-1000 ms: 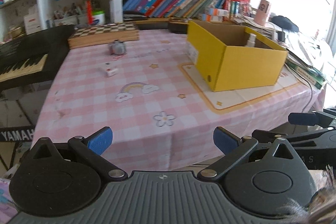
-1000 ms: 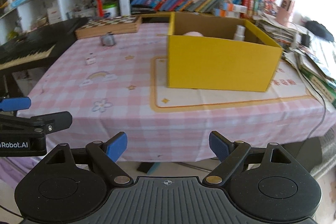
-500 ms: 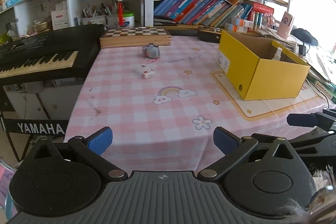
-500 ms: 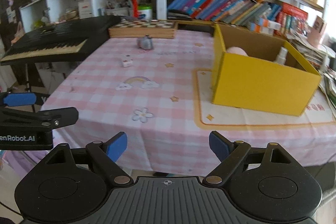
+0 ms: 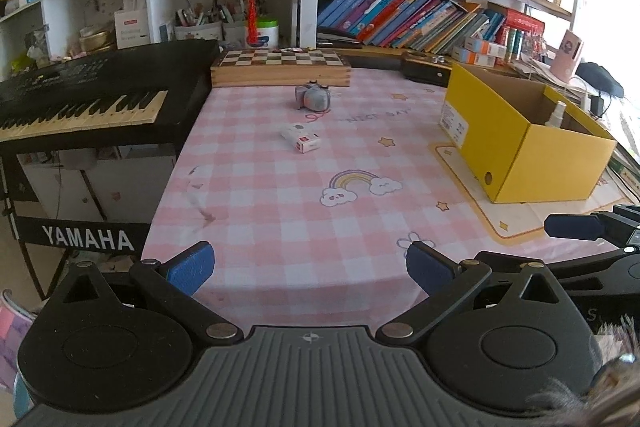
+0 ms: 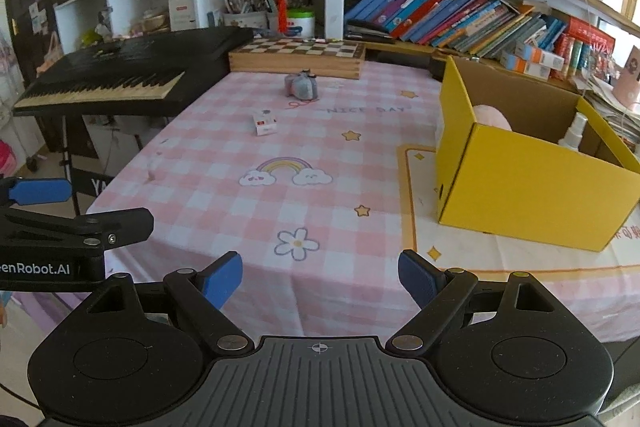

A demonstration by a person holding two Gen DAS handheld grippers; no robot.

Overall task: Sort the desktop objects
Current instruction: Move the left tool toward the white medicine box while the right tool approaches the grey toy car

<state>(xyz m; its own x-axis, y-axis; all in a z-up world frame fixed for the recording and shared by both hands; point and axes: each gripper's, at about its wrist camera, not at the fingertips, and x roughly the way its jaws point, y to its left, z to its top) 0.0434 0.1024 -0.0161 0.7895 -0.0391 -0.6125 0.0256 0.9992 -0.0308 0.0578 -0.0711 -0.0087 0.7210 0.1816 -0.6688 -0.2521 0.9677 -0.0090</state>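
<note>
A small white and red box (image 5: 301, 140) (image 6: 265, 122) lies on the pink checked tablecloth (image 5: 280, 195) (image 6: 224, 163). A grey toy camera (image 5: 313, 96) (image 6: 301, 85) sits behind it, near the chessboard. On the right stands an open yellow box (image 5: 520, 135) (image 6: 532, 187) holding a pink soft thing (image 6: 492, 117) and a white spray bottle (image 6: 574, 131) (image 5: 556, 113). My left gripper (image 5: 310, 269) and right gripper (image 6: 320, 279) hover side by side at the table's near edge, both open with nothing between their blue pads.
A wooden chessboard case (image 5: 280, 67) lies at the table's far edge. A black Yamaha keyboard (image 5: 92, 95) on a stand flanks the left side. Bookshelves (image 5: 420, 15) rise behind, and piled papers (image 6: 612, 107) sit at the right.
Both views have swung left: the yellow box has slid to the right of the frame and the keyboard has come into fuller view. Both grippers stay open and empty.
</note>
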